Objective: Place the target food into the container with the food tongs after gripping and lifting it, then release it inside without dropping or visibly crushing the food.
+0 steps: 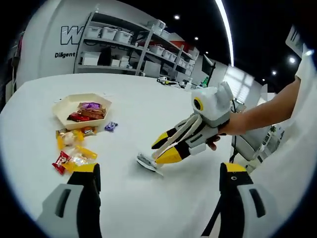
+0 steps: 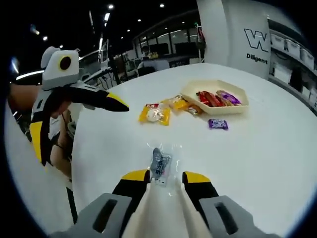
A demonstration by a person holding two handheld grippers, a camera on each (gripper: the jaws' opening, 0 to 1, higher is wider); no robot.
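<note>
1. Tabletop [image 2: 257,148] carries the tray [image 2: 216,93], already holding some snacks; more lie loose beside it
2. Right gripper [image 2: 163,179] clenches cream tongs, tips closing on the clear packet [image 2: 160,162]; not yet lifted
3. Packet's long axis runs straight away from the tongs
4. Left gripper [image 1: 158,178] is spread wide, holding nothing

Both views low over white table [image 1: 148,99], facing opposite ways; share tray [image 1: 81,108], snacks.

Storage shelves [image 1: 126,47] holding white bins [image 1: 113,33] stand behind the white table [image 1: 148,104].
</note>
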